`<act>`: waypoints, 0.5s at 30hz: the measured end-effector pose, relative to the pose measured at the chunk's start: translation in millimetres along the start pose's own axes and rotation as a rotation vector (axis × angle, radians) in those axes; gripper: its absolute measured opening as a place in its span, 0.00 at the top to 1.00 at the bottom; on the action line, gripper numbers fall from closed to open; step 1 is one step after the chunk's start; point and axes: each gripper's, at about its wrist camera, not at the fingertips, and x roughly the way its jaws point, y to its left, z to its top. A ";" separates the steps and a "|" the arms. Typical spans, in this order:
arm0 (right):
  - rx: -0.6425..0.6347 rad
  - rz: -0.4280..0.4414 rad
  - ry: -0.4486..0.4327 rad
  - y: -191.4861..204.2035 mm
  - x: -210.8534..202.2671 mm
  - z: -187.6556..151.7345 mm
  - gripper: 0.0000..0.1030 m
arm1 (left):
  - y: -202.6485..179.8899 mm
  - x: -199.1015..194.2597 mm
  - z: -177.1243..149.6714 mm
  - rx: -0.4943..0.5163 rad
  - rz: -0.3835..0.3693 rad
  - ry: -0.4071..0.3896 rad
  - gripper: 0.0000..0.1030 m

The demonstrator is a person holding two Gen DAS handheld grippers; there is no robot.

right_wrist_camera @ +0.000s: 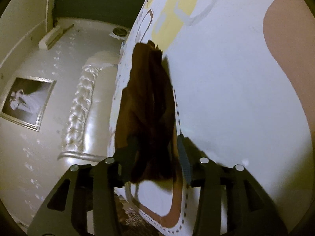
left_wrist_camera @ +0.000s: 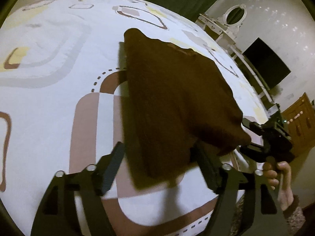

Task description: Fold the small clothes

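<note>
Hanging between both tools, the brown garment (left_wrist_camera: 173,102) drapes just above the bed (left_wrist_camera: 49,63), probably lifted to straighten it for folding. The left hand-held gripper (left_wrist_camera: 159,167) stands released around its lower edge; the right hand-held gripper (right_wrist_camera: 151,157) looks parted too, its contact unclear. Open bedding lies leftward.
</note>
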 end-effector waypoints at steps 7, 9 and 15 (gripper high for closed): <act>0.007 -0.033 0.004 2.6 -8.5 -18.5 0.53 | -6.0 -10.4 -13.9 -0.015 0.065 -0.002 0.26; 0.012 -0.052 0.000 3.8 -10.8 -22.3 0.51 | -7.6 -13.8 -17.6 -0.010 0.096 -0.004 0.26; -0.055 -0.138 0.007 22.4 -13.1 -39.9 0.36 | -12.0 -27.8 -28.6 0.001 0.200 -0.019 0.25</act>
